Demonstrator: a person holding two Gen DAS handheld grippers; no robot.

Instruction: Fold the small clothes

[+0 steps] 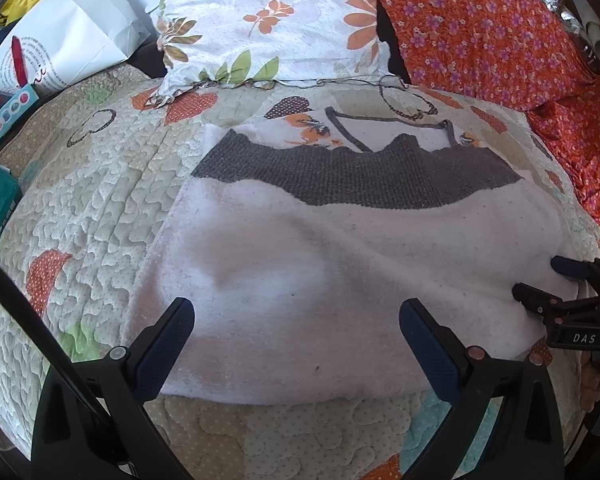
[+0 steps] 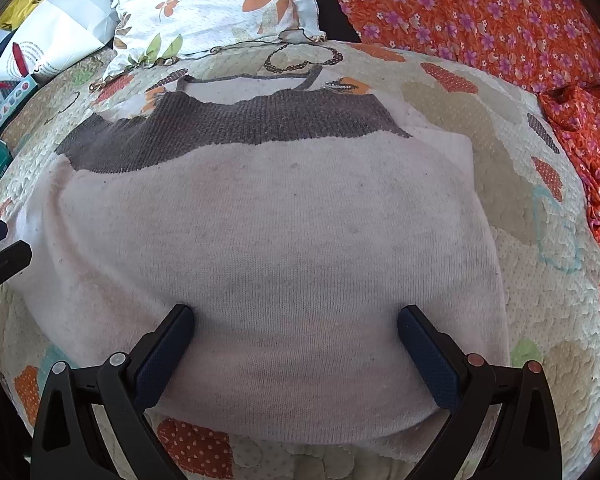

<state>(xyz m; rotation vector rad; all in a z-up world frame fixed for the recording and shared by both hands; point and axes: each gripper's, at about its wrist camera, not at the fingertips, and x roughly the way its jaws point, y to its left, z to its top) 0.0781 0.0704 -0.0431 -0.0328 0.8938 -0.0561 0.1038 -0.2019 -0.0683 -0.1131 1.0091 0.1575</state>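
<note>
Near hem of sweater [image 2: 268, 240]: our left hand-held gripper [image 1: 296, 344] and right hand-held gripper [image 2: 296, 348] both gape wide, empty. Next, pinch hem, fold toward collar.

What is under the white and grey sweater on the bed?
The sweater lies on a patchwork quilt, whose orange and beige patches show all around it. Whatever lies beneath the knit itself is covered.

Quilted bed cover [image 1: 112, 184] — white-and-grey garment [image 1: 320, 264] spread flat, floral pillow [image 1: 268, 20] behind.

Left claw [image 1: 296, 344] and right claw [image 2: 296, 350] seemingly gape wide.
</note>
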